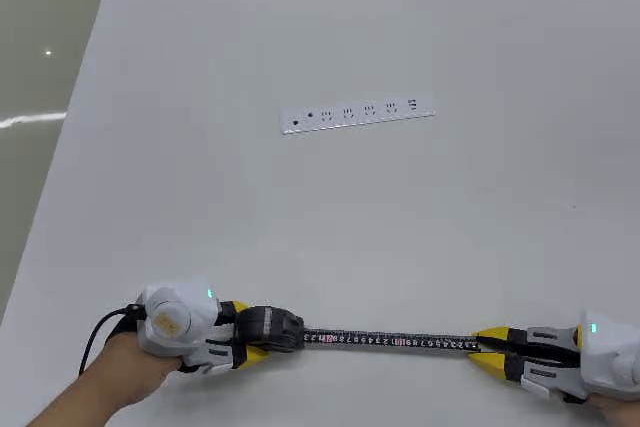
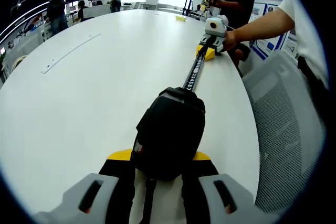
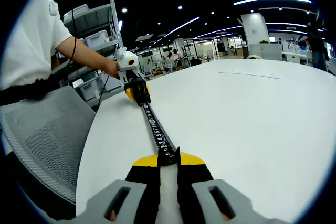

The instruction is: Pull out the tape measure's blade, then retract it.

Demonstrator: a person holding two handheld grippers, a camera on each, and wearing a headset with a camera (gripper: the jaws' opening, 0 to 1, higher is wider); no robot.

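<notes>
Black, rounded tape measure case (image 1: pixel 268 327) sits on the white table (image 1: pixel 300 217), well to the person's side of the power strip (image 1: pixel 357 114). The left gripper (image 1: pixel 252 335) jaws are clamped round it. The dark blade (image 1: pixel 390 340), w/ white numerals & red marks, runs right to the right gripper (image 1: pixel 487 349), whose jaws are pinched tight on its tip.

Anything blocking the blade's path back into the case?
Nothing visible. The blade runs straight over bare table from the right gripper to the case in the left gripper; the power strip lies far off.
</notes>
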